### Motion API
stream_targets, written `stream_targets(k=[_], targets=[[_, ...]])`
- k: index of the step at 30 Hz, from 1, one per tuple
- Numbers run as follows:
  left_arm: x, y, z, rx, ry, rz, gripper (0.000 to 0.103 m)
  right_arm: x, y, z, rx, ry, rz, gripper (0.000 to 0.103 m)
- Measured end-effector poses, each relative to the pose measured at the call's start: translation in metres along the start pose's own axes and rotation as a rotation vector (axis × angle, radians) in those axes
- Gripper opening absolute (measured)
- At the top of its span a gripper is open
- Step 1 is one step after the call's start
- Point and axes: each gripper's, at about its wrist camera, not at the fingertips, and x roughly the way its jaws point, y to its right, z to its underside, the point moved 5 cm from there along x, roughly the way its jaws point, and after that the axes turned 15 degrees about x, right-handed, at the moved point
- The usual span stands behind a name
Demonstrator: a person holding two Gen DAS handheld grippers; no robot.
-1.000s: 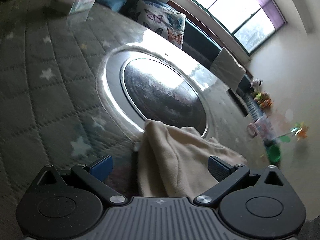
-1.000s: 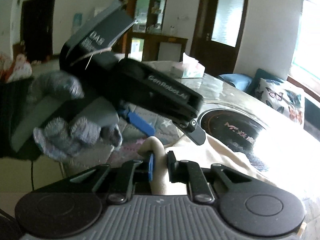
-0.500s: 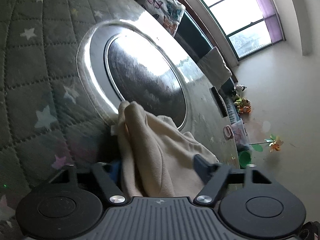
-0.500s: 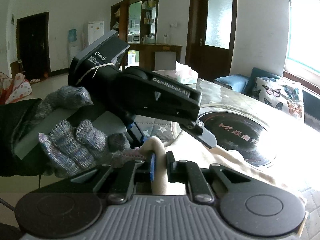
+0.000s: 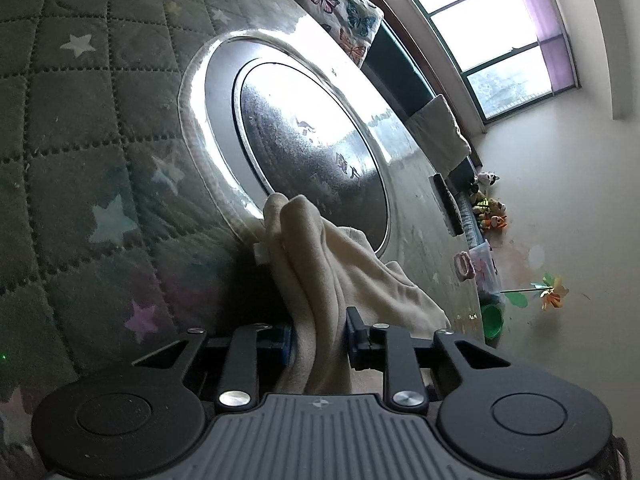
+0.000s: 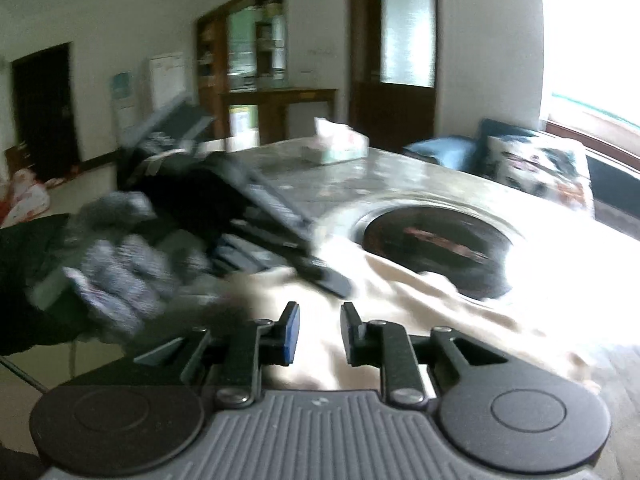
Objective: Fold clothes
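A cream cloth (image 5: 320, 280) lies bunched on the table beside the round dark glass inset (image 5: 312, 140). My left gripper (image 5: 318, 338) is shut on a thick fold of the cloth, which rises between its fingers. In the right wrist view the cloth (image 6: 400, 300) spreads below my right gripper (image 6: 318, 330), whose jaws stand a little apart with nothing pinched between them. The left gripper and its gloved hand (image 6: 120, 272) show blurred at the left of that view.
A grey quilted star-pattern mat (image 5: 80, 140) covers the table's near side. A tissue box (image 6: 336, 144) stands at the far end. A butterfly cushion (image 5: 344, 12) and a sofa lie beyond the table, under the window.
My left gripper closed on the cloth fold. My right gripper let go of the cloth, opened slightly and pulled back. The right view is now motion-blurred.
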Motion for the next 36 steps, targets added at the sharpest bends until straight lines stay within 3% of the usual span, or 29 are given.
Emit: stream_targets(k=[5, 10, 12, 15, 18, 21, 23, 26, 28, 30, 33, 36], targets=[[0.002, 0.0, -0.002, 0.001, 0.002, -0.006, 0.026, 0.004, 0.059, 0.001, 0.12, -0.008, 0.162, 0.023], [0.003, 0.003, -0.002, 0.008, 0.003, -0.016, 0.026, -0.001, 0.114, 0.01, 0.259, 0.005, 0.267, 0.023], [0.002, 0.003, -0.002, 0.012, 0.003, -0.02, 0.026, -0.009, 0.122, 0.012, 0.295, 0.021, 0.26, 0.026], [0.002, 0.003, -0.002, 0.016, 0.003, -0.022, 0.026, -0.024, 0.134, 0.013, 0.338, 0.059, 0.291, 0.043], [0.003, 0.004, -0.002, 0.023, 0.003, -0.026, 0.026, -0.028, 0.152, 0.015, 0.42, 0.063, 0.306, 0.045], [0.003, 0.004, -0.002, 0.028, 0.004, -0.03, 0.026, -0.024, 0.165, 0.018, 0.492, 0.064, 0.316, 0.057], [0.003, 0.005, -0.002, 0.033, 0.004, -0.033, 0.026, -0.022, 0.169, 0.02, 0.523, 0.072, 0.312, 0.057], [0.004, 0.006, -0.003, 0.04, 0.002, -0.039, 0.026, -0.018, 0.168, 0.022, 0.553, 0.069, 0.277, 0.053], [0.005, 0.007, -0.003, 0.043, 0.002, -0.042, 0.026, -0.016, 0.165, 0.022, 0.554, 0.071, 0.265, 0.046], [0.005, 0.008, -0.004, 0.048, 0.001, -0.051, 0.024, -0.016, 0.164, 0.021, 0.565, 0.074, 0.251, 0.031], [0.005, 0.011, -0.004, 0.062, -0.005, -0.068, 0.02, -0.016, 0.161, 0.021, 0.581, 0.078, 0.234, 0.017], [0.003, 0.023, -0.009, 0.095, 0.001, -0.069, 0.018, -0.023, 0.158, 0.018, 0.575, 0.103, 0.235, 0.012]])
